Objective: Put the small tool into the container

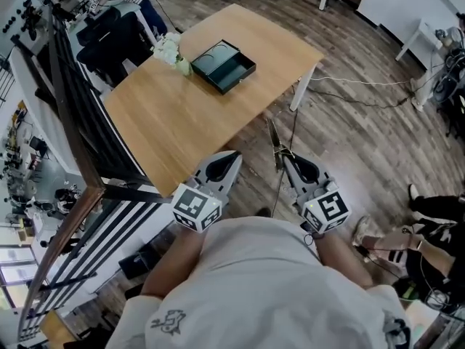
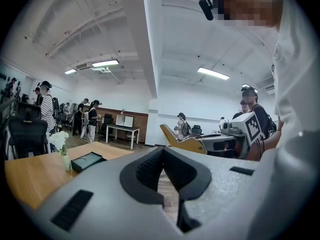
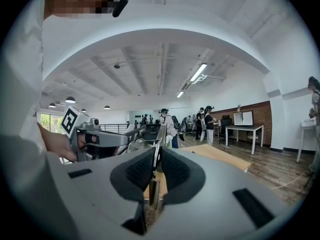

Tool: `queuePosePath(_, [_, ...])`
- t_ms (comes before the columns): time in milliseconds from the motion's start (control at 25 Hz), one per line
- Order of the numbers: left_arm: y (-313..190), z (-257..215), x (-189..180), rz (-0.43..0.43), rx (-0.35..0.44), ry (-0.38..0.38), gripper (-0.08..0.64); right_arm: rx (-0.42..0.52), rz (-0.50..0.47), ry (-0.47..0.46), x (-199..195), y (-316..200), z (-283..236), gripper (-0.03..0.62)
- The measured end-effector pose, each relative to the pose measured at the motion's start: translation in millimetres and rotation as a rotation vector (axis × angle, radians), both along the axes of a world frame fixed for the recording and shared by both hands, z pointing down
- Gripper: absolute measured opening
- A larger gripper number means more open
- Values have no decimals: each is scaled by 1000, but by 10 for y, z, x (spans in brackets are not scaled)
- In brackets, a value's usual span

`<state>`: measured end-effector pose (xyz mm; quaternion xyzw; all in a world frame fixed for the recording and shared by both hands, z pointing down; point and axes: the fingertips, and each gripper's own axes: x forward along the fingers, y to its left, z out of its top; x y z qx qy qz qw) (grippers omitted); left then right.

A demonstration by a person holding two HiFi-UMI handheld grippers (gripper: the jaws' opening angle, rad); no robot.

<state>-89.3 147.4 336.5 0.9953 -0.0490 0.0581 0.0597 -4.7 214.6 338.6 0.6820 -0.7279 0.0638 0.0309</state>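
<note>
Though small, tool (image 1: 275, 142) long, thin.

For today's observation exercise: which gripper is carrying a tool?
The right gripper: a thin metal tool sits clamped between its jaws; the left gripper holds nothing.

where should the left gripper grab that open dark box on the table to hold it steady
Probably grip the container by its thin wall at the near corner, one jaw inside, one outside, coming from the person's end of the table. It lies open and low, so only the rim offers a hold, and white flowers crowd its far left. The left gripper, shut, must open first.
</note>
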Motion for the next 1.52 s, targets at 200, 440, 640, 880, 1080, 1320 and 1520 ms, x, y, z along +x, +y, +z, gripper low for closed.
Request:
queuePosePath(200, [38,114,172,-13,-14,-23,5,-17,-31,-18,160,8,91,34])
queuePosePath(440, [-175,156,338,-27,-24,-35,5,-35,-45,-44,320,-208,194,34])
queuePosePath(640, [-378,251,444,-23,-29,-36,5,-47,-48,-44,408,-396,255,34])
queuePosePath(880, [-761,251,586,-13,-25,-17,5,-44,-45,-30,523,-781,251,34])
queuePosePath(1080, [-1229,155,619,-11,-12,-3,5,-34,-54,-18,528,-1280,164,34])
queuePosePath(1320, [-1678,74,544,-13,11,6,5,-18,-70,-7,444,-1783,77,34])
queuePosePath(1520, [-2022,75,426,-52,9,10,5,-21,-104,-8,323,-2096,100,34])
